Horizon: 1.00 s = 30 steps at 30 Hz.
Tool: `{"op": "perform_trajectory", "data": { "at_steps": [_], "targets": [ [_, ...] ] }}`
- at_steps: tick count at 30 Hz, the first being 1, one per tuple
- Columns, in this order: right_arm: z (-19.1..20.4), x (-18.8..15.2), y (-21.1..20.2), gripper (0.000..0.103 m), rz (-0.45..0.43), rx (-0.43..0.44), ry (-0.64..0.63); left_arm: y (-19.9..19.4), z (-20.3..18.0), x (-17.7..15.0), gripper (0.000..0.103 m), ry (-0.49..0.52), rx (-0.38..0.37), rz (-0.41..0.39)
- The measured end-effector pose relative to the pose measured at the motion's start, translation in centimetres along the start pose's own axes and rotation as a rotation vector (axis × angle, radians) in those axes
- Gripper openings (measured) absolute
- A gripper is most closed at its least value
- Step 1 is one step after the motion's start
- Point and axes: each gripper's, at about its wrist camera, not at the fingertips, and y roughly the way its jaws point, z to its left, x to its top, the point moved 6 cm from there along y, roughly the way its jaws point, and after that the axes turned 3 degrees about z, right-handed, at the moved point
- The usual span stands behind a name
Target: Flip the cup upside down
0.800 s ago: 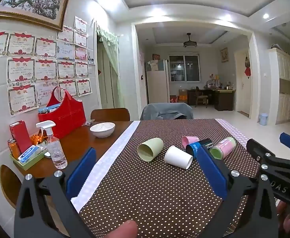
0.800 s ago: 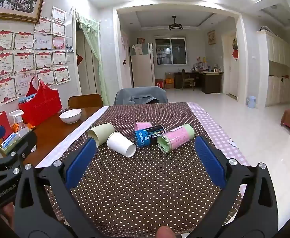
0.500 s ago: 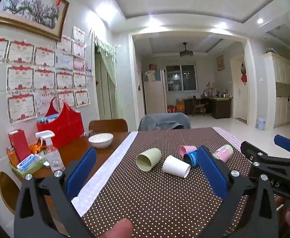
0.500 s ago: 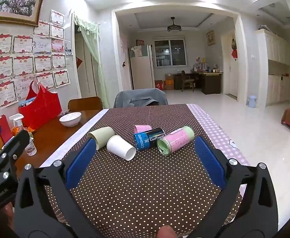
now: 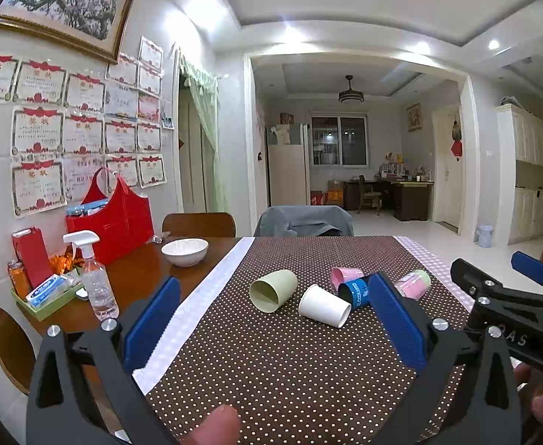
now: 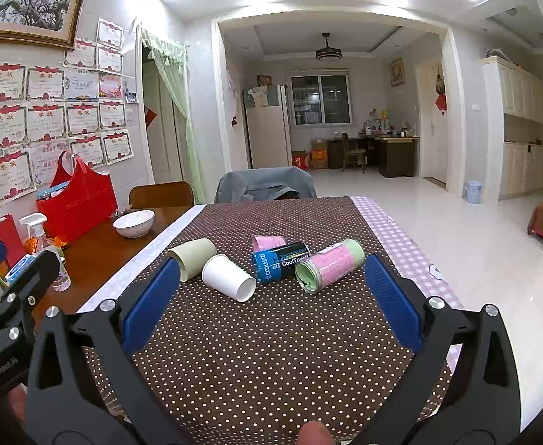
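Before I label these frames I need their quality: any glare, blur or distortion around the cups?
Left wrist view: sharp; fisheye bends the walls; white paper cup evenly lit, ceiling lights blown out. Right wrist view: equally sharp; battery-shaped can lettering partly readable; soft shadows on the dotted tablecloth.

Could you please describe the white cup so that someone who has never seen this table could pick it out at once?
Look at the brown polka-dot tablecloth and find the cluster of cups and cans lying on their sides near its middle. The white cup lies between the pale green cup and the blue can. It alone is plain white, open mouth facing the camera.
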Motion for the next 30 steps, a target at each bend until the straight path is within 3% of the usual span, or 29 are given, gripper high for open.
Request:
{"op": "perform_trajectory", "data": {
  "at_steps": [30],
  "targets": [
    [0.74, 0.79, -0.41, 0.097, -0.017, 0.016, -0.031, -0.14, -0.08, -0.13, 0.099, -0.01, -0.021, 0.001]
  ]
}}
